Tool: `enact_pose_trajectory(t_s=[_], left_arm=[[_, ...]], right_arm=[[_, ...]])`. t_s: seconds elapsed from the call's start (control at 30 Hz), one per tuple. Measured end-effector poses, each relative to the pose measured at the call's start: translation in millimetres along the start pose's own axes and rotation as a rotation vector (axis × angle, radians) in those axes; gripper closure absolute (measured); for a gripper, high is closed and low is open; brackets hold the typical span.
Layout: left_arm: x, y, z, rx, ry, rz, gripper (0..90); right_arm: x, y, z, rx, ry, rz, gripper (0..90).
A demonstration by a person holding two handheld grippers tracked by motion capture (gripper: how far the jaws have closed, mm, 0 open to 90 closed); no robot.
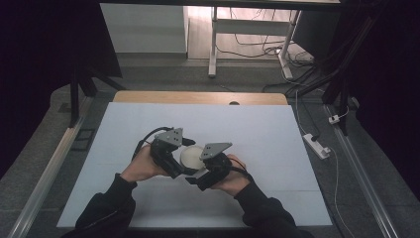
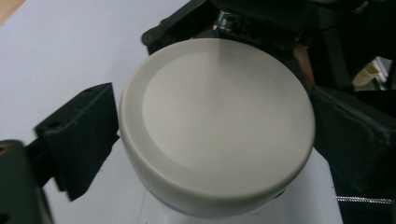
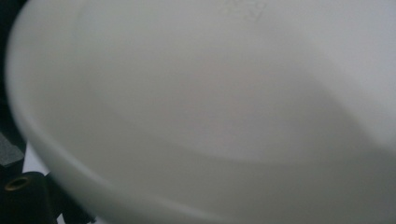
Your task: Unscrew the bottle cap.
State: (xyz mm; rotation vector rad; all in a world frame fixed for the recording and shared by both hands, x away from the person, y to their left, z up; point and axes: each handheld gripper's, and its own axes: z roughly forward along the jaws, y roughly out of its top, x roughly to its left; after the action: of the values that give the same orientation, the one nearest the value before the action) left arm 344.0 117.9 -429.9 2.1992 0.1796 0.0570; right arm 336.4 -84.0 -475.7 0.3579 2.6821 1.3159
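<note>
High view: both my claws meet over the middle of the counter, nearer its front edge, with a round white lid-like disc between them.
Left claw: in the left gripper view its black jaws stand wide on either side of the disc; the left jaw sits just beside the rim, and I cannot tell if the right one touches. I call it wide, not clamped.
Right claw: the right gripper view is so close on the pale disc that I cannot tell how its jaws stand. From above it comes in from the front right, tight against the disc.
Disc: flat face tilted up toward the left camera, raised rim all round, a faint stamped mark at its centre. It looks lifted off the counter, though I cannot say what carries it.
Progress: I judge we are mid-handling, disc gathered between both claws, grasp not yet settled.
Left to do: a firm closure by one claw, then whatever turning or placing follows.
</note>
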Motion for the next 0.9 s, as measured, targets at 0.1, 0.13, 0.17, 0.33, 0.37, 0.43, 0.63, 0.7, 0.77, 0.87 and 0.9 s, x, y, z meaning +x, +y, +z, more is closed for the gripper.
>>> enact_pose_trajectory(t_s=[0.1,0.13,0.17,0.33,0.37,0.43,0.63,0.7,0.77,0.87,0.9], left_arm=[[-0.9,0.6,0.9,-0.003,0.023,-0.005,7.5],[-1.0,1.1,1.5,-0.005,0.033,-0.018,7.5],[-1.0,1.1,1.5,-0.005,0.033,-0.018,7.5],[-2.2,4.8,7.1,-0.005,0.115,-0.101,7.6],[-3.2,6.2,8.5,-0.003,0.133,-0.116,7.6],[-5.6,9.3,11.3,0.005,0.174,-0.144,7.7],[-13.7,16.9,20.1,0.027,0.283,-0.216,7.6],[-15.4,17.9,22.1,0.026,0.301,-0.227,7.6],[-17.1,19.4,24.5,0.037,0.324,-0.227,7.5],[-16.5,19.3,25.4,0.043,0.316,-0.199,6.9],[-15.4,19.1,24.3,0.05,0.302,-0.189,5.1]], right_arm=[[-0.8,0.0,-0.8,-0.002,-0.003,-0.001,6.7],[-1.2,-0.1,-0.9,-0.003,-0.006,0.005,6.7],[-1.7,-0.2,-1.0,-0.004,-0.014,0.011,6.7],[-5.2,-0.7,-1.3,0.004,-0.061,0.044,6.7],[-6.1,-0.8,-1.3,0.007,-0.071,0.053,6.7],[-7.7,-1.1,-1.4,0.008,-0.09,0.067,6.7],[-10.3,-1.8,-1.6,0.015,-0.134,0.104,6.7],[-10.8,-2.1,-1.3,0.018,-0.143,0.113,6.7],[-11.5,-2.7,-1.1,0.023,-0.149,0.118,6.7],[-12.0,-3.2,-1.4,0.027,-0.148,0.118,6.6],[-12.0,-3.1,-1.7,0.027,-0.144,0.117,6.7]])
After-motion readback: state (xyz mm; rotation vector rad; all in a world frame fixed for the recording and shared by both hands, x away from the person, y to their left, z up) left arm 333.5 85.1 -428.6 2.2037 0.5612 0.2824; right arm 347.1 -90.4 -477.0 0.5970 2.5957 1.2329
